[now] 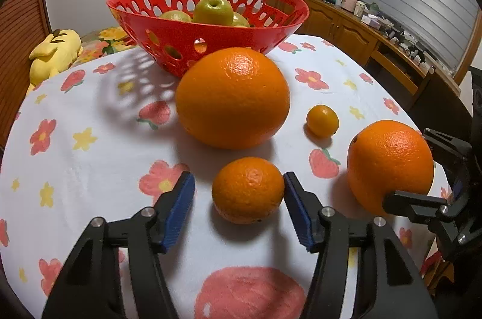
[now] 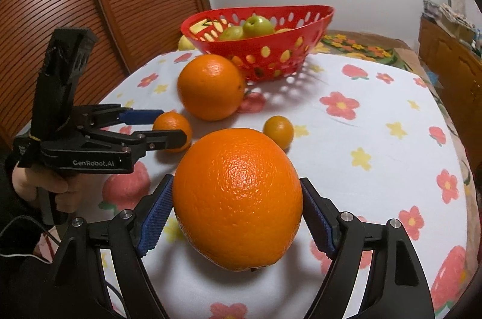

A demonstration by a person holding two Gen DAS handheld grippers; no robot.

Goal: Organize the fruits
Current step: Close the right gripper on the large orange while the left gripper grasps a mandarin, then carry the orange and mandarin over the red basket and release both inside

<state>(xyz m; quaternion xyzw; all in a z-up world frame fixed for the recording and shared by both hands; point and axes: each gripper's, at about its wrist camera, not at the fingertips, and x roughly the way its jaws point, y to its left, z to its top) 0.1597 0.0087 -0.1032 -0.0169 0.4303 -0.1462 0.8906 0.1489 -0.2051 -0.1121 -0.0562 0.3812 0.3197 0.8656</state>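
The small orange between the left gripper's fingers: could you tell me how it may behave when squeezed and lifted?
The small orange looks round, so it may roll on the cloth if one pad touches first. Its dimpled peel should probably grip the ribbed blue pads fairly well. It seems firm, likely light.

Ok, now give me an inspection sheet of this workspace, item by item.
Surface: flowered tablecloth, no spills seen.
Job's things: red basket holding green fruits; loose on the cloth are a big orange, a second big orange next to the basket, a small orange and a tiny orange fruit.
Clutter: nothing seen on the cloth; yellow plush toy beyond its edge.
Grippers: left gripper open, fingers straddling the small orange; right gripper closed on the big orange.
Cables: thin cable near the person's sleeve.
Surroundings: crowded wooden sideboard, slatted door.
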